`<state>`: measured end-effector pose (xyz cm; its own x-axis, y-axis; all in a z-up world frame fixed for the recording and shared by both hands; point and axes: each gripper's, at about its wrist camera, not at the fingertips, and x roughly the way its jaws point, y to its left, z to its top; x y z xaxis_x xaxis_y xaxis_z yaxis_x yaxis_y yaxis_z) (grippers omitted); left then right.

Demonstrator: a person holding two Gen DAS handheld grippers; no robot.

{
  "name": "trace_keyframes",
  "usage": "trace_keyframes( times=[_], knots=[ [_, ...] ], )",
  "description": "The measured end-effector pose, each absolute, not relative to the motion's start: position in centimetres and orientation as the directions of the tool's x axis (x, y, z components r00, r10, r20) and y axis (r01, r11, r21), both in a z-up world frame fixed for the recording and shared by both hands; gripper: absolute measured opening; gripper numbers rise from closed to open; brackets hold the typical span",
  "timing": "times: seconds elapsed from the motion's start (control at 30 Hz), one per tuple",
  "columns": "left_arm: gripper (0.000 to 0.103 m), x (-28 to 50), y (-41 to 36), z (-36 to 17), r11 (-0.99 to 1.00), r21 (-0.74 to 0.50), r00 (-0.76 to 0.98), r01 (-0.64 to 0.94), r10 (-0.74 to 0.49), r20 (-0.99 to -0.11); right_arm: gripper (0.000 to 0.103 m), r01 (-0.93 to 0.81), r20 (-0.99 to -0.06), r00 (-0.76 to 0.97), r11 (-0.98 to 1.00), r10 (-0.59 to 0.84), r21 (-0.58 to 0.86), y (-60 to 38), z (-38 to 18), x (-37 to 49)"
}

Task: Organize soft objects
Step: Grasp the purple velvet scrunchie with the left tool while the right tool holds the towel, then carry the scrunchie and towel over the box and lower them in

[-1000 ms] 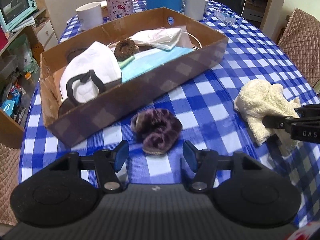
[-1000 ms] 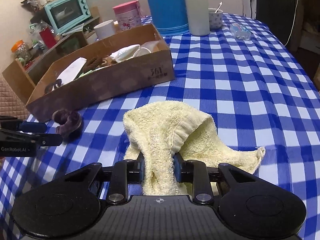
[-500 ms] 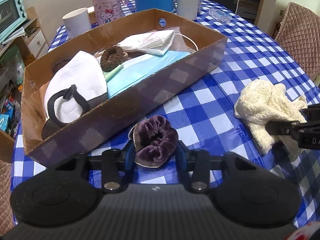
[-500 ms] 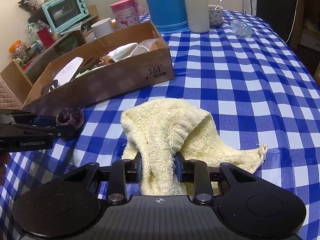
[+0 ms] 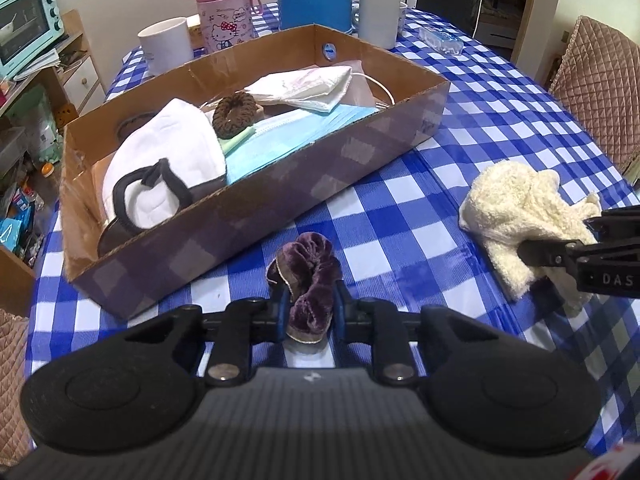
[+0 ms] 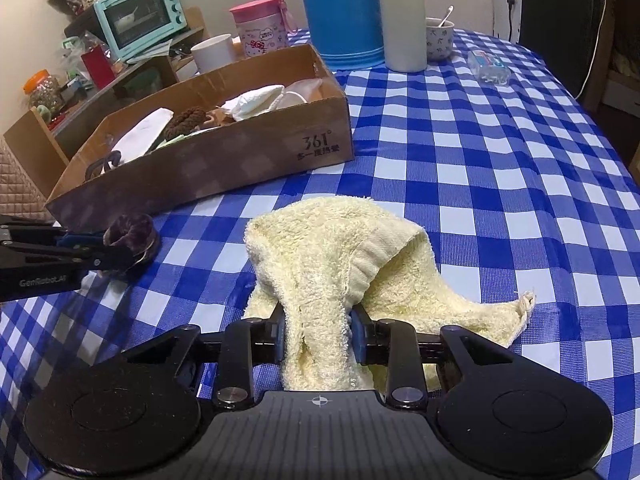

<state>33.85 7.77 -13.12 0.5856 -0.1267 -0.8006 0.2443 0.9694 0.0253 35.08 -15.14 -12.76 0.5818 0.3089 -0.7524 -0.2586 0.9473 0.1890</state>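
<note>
Left gripper (image 5: 310, 312) is closing in on the purple scrunchie (image 5: 308, 280) – pads squeezing both sides, right in front of the cardboard box (image 5: 260, 204). Right gripper (image 6: 318, 334) clamps a fold of the cream towel (image 6: 340, 256) lying on the checkered tablecloth (image 6: 480, 184).

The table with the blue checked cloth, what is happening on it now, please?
A person is tidying soft things with two hand-held grippers. The left gripper is closing its jaws on a purple velvet scrunchie that lies on the checked tablecloth, just in front of the cardboard box. The right gripper is clamped on a cream towel, which rests bunched on the cloth. The box already holds face masks and a brown scrunchie. Neither item has been lifted yet.
</note>
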Motion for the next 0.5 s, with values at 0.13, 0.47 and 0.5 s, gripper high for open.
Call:
trace_keyframes(
  times=[0.13, 0.47, 0.5],
  knots=[
    [0.019, 32.8, 8.2, -12.6, 0.973, 0.028, 0.58, 0.23, -0.114, -0.807, 0.028, -0.263, -0.753, 0.581, 0.947, 0.308, 0.184, -15.0, -12.6, 34.8],
    [0.019, 30.6, 9.9, -9.6, 0.982, 0.038, 0.615, 0.184, -0.084, -0.784, 0.027, -0.318, -0.702, 0.613, 0.927, 0.361, 0.199, -14.8, -9.9, 32.5],
    [0.019, 30.4, 10.1, -9.1, 0.983, 0.039, 0.623, 0.18, -0.083, -0.778, 0.027, -0.324, -0.695, 0.619, 0.925, 0.366, 0.199, -14.7, -9.5, 32.3]
  ],
)
